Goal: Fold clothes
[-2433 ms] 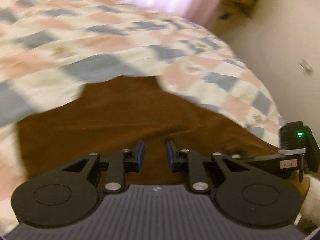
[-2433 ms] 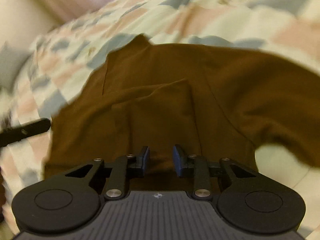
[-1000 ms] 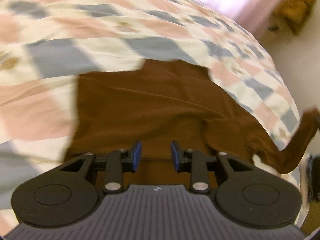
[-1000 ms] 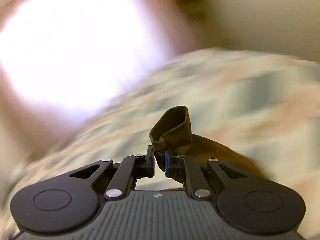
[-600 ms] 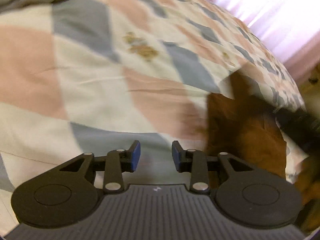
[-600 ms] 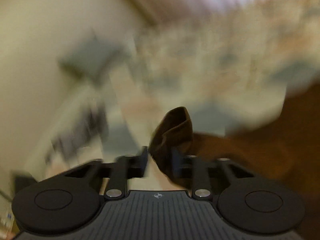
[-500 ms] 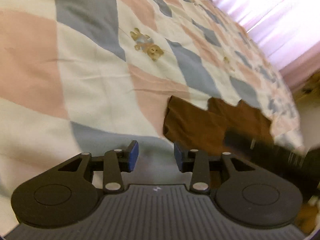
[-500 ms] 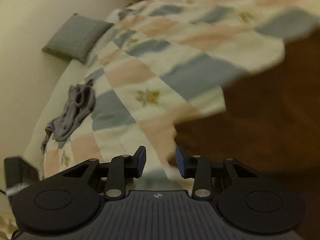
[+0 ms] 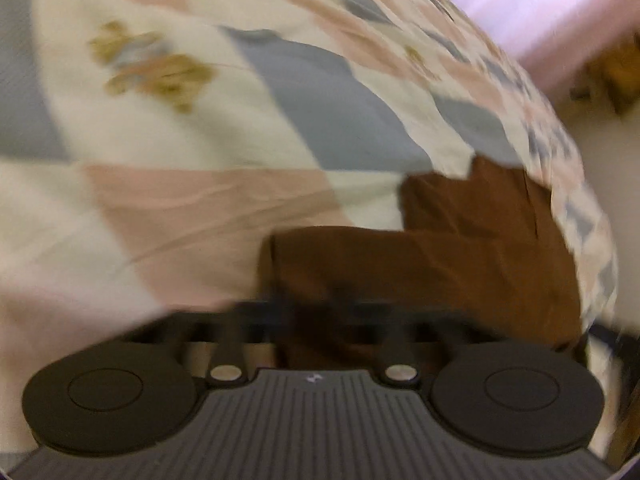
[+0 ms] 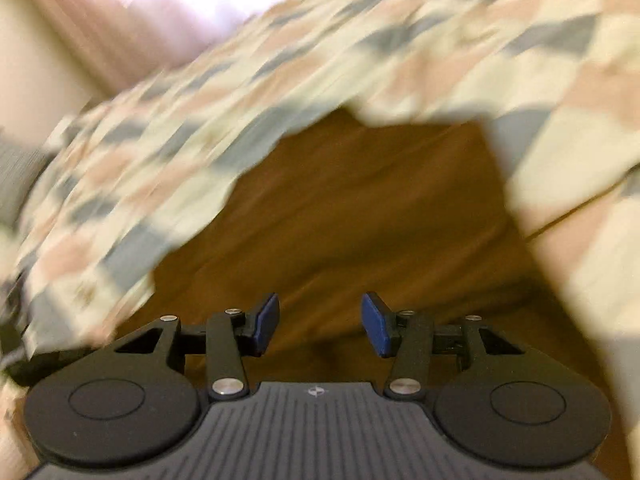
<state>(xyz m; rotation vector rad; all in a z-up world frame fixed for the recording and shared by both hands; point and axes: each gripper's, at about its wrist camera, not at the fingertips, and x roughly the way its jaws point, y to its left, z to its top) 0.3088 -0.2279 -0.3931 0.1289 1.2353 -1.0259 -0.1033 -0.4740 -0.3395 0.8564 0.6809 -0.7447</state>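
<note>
A brown garment (image 9: 460, 256) lies folded on the bed, low and right of centre in the blurred left wrist view. My left gripper (image 9: 316, 314) hovers at its near left corner; its fingers are smeared by motion but stand spread apart with nothing between them. The right wrist view shows the same brown garment (image 10: 360, 208) spread flat and filling the middle. Just above its near part my right gripper (image 10: 320, 318) is open, its blue pads (image 10: 267, 318) wide apart and holding nothing.
A patchwork quilt (image 9: 200, 140) of pink, grey-blue and cream squares covers the bed around the garment. A bright pink curtain (image 9: 532, 4) hangs at the far side. A grey pillow (image 10: 16, 172) shows at the left edge. A cream wall (image 9: 608, 160) borders the bed on the right.
My right gripper, shut on a brown fold a second ago, has let it go and now hangs open over the flat garment. The left gripper has swung back toward the garment's corner.
</note>
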